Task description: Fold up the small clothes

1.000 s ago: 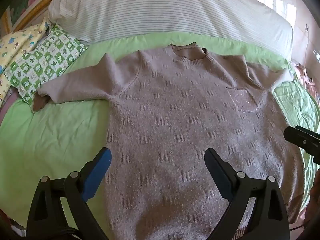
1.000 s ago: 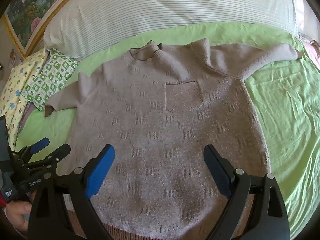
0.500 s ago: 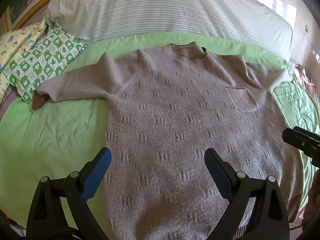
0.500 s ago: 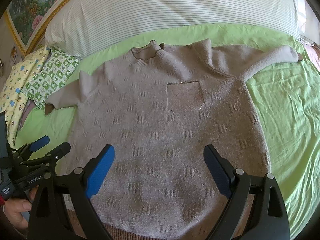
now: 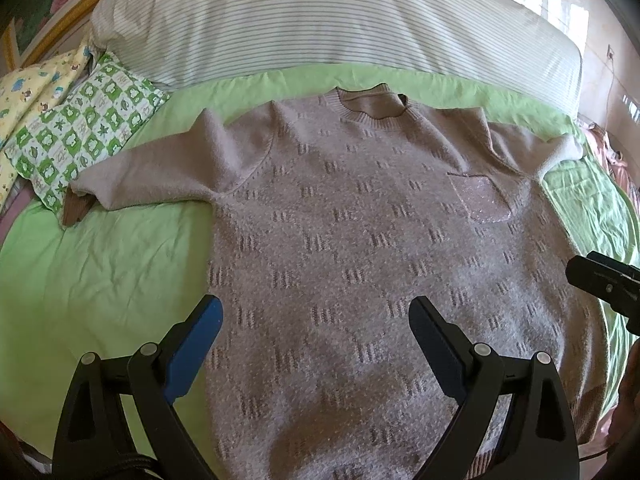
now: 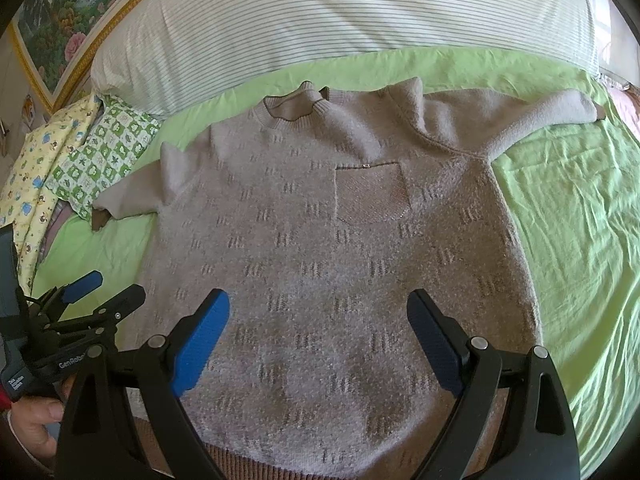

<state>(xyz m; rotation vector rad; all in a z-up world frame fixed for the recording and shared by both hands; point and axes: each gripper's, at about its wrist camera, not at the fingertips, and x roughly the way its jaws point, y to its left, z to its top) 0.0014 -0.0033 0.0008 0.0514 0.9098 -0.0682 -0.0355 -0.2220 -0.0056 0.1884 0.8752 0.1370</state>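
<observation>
A pinkish-brown knitted sweater (image 5: 360,248) lies flat and face up on a green bedsheet (image 5: 100,272), sleeves spread to both sides, collar toward the far side. It also shows in the right wrist view (image 6: 340,272) with its chest pocket (image 6: 370,192). My left gripper (image 5: 316,320) hovers open and empty above the sweater's lower left part. My right gripper (image 6: 318,316) hovers open and empty above the lower middle. The left gripper also shows at the left edge of the right wrist view (image 6: 104,288), and the right gripper's finger shows at the right edge of the left wrist view (image 5: 600,280).
A long striped white pillow (image 5: 320,20) lies across the far side of the bed. A green checked cushion (image 5: 80,128) and a yellow printed one (image 5: 28,96) lie at the far left by the left sleeve cuff (image 5: 76,208). A framed picture (image 6: 60,20) hangs behind.
Both grippers have drifted slightly back from the sweater, which sits a little farther in both views. The sweater has not moved.
</observation>
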